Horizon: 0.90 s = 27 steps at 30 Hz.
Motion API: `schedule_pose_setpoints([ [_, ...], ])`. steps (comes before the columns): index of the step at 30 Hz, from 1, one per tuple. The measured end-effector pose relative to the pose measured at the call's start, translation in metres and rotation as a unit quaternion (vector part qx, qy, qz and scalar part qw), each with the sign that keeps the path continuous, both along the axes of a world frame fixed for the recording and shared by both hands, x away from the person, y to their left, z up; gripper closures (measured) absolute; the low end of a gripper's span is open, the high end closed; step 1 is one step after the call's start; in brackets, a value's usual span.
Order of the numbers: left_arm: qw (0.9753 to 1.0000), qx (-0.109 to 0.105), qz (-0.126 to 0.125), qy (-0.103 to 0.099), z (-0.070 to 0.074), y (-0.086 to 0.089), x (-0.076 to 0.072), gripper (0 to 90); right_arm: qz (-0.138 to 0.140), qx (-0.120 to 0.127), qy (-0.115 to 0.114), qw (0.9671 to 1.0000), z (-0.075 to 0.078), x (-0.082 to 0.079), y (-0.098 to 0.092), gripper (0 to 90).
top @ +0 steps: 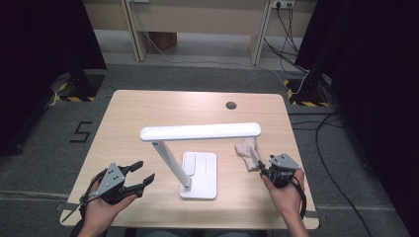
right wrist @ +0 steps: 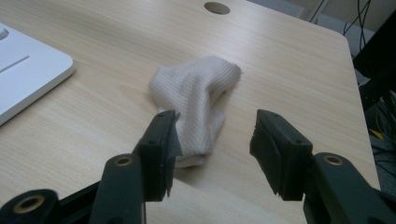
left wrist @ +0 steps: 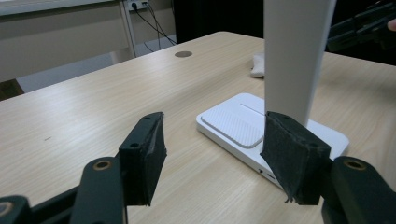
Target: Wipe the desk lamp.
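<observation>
A wooden table (top: 148, 106) is seen from above: at 8 o'clock the left gripper (top: 142, 178) is held with jaws wide apart and empty, aimed at a white lamp (top: 198, 169) in the middle. At 4 o'clock a cloth (top: 248, 151) lies just ahead of the right gripper (right wrist: 212, 140), its long axis running toward 11 o'clock. Those jaws are spread wide around its near end, nothing gripped; the right hand (top: 286, 195) is judged far nearer.

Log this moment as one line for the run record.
right gripper: open, jaws astride near end of cloth | left gripper: open, by lamp stem | cloth: flat on table
</observation>
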<state>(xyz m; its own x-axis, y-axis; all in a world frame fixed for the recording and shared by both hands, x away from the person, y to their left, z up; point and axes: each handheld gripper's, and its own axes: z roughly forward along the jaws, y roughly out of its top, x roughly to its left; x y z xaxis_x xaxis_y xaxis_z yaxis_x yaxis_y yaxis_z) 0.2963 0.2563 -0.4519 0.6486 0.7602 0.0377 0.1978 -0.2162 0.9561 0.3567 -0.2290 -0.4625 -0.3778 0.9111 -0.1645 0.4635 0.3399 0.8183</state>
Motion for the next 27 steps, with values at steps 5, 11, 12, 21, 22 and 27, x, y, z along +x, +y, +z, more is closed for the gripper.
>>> schedule_pose_setpoints([
  [5,0.9998,0.003,0.018,0.005,-0.006,0.008,0.005,38.7,-0.002,0.002,0.000,1.0000,-0.001,-0.005,-0.004,49.9],
  [11,0.9991,0.006,0.039,0.013,-0.014,0.017,0.009,38.7,-0.012,0.006,0.004,0.9999,-0.005,-0.014,-0.013,49.9],
  [12,0.9990,0.007,0.042,0.013,-0.015,0.018,0.010,38.7,-0.013,0.006,0.004,0.9999,-0.006,-0.015,-0.015,49.9],
  [21,0.9968,0.008,0.078,0.016,-0.023,0.034,0.015,39.0,-0.025,0.017,0.005,0.9995,-0.010,-0.026,-0.029,49.9],
  [22,0.9965,0.007,0.082,0.016,-0.023,0.035,0.015,39.0,-0.028,0.019,0.005,0.9994,-0.011,-0.027,-0.030,49.8],
  [27,0.9951,0.004,0.097,0.021,-0.029,0.040,0.017,39.1,-0.028,0.028,0.004,0.9992,-0.015,-0.031,-0.033,49.8],
])
